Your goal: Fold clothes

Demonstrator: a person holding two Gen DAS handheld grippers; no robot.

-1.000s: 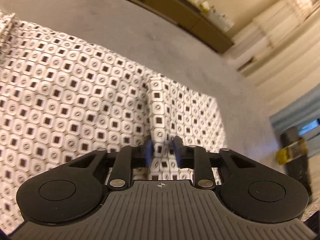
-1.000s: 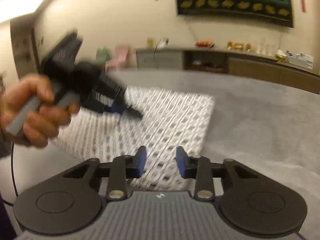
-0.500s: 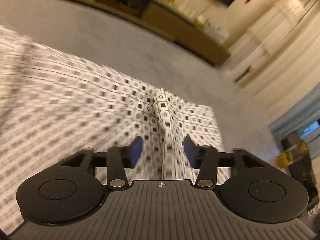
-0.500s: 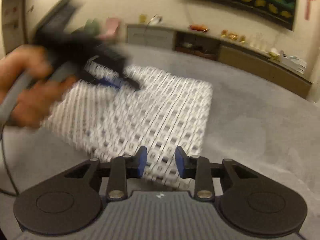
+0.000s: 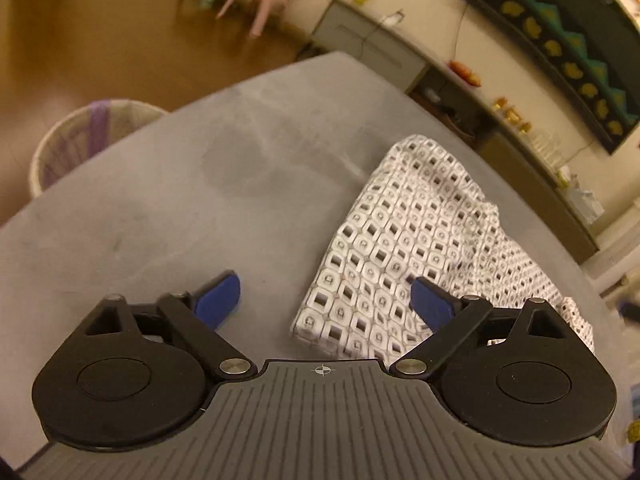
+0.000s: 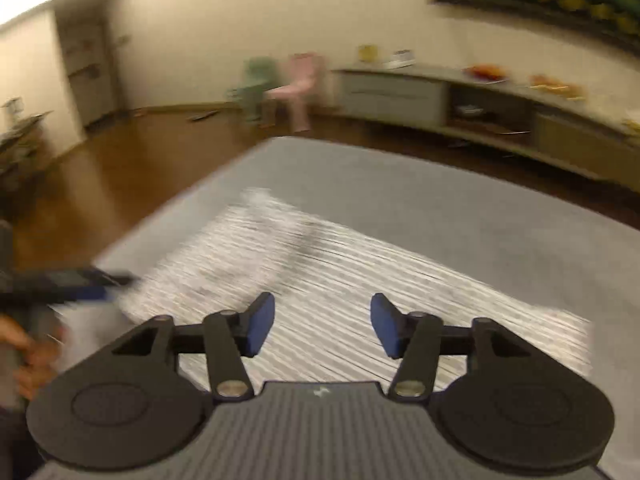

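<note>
Blue-padded fingers of the left gripper (image 5: 326, 300) stand spread wide and hold nothing; the folded patterned garment (image 5: 420, 248) lies flat on the grey counter (image 5: 180, 208) just ahead toward 1 o'clock, its long axis running from 6 to 1 o'clock. Right gripper (image 6: 322, 328) also has its fingers spread and empty above the blurred garment, with a wicker basket (image 5: 80, 140) far off at 10 o'clock in the left view.

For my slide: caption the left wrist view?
Open left gripper above a folded patterned cloth on grey table.
</note>
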